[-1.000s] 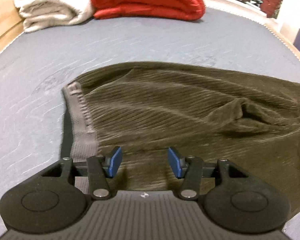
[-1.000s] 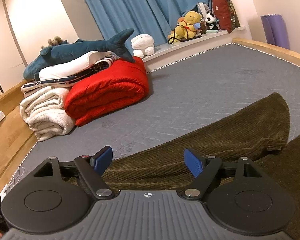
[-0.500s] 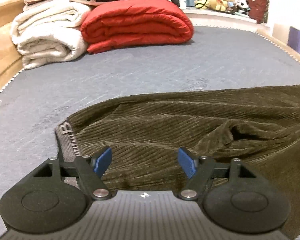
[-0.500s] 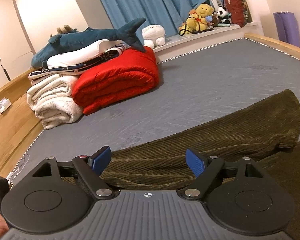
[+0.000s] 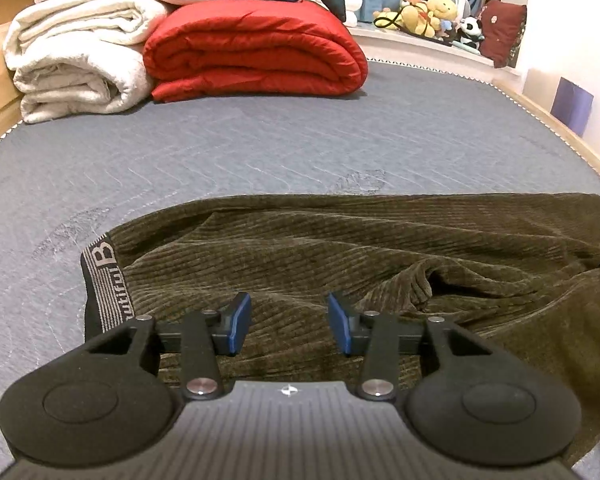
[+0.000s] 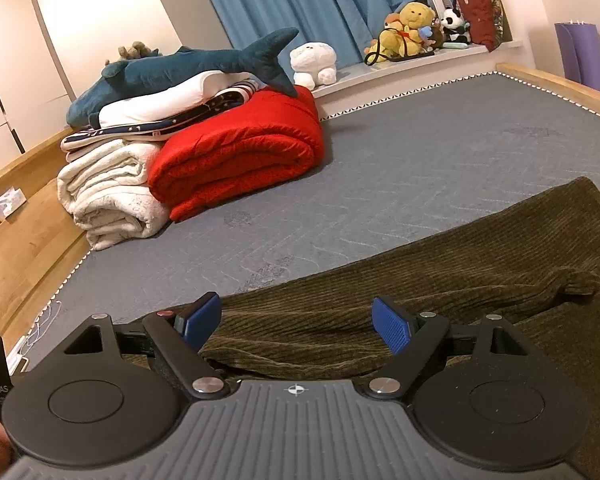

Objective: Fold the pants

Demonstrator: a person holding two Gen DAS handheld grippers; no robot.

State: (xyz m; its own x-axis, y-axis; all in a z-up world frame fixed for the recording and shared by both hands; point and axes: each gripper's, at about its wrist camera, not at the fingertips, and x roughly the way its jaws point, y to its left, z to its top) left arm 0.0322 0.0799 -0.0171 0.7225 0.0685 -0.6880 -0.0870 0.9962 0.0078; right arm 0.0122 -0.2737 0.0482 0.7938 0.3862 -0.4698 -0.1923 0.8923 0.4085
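Observation:
Olive-brown corduroy pants (image 5: 380, 256) lie folded and rumpled on the grey mattress (image 5: 260, 152), with a lettered waistband (image 5: 108, 280) at their left end. My left gripper (image 5: 288, 322) is open and empty, just above the pants near the waistband. In the right wrist view the pants (image 6: 440, 280) stretch to the right. My right gripper (image 6: 298, 320) is open and empty over their near edge.
A folded red duvet (image 5: 256, 52) and a cream blanket (image 5: 76, 52) are stacked at the far end, with a shark plush (image 6: 188, 68) on top. Stuffed toys (image 6: 416, 28) sit on the window ledge. A wooden bed frame (image 6: 28, 236) runs along the left.
Both grippers have tilted upward and drawn back a little. More of the far bedding shows. Both stay open and the pants have not moved.

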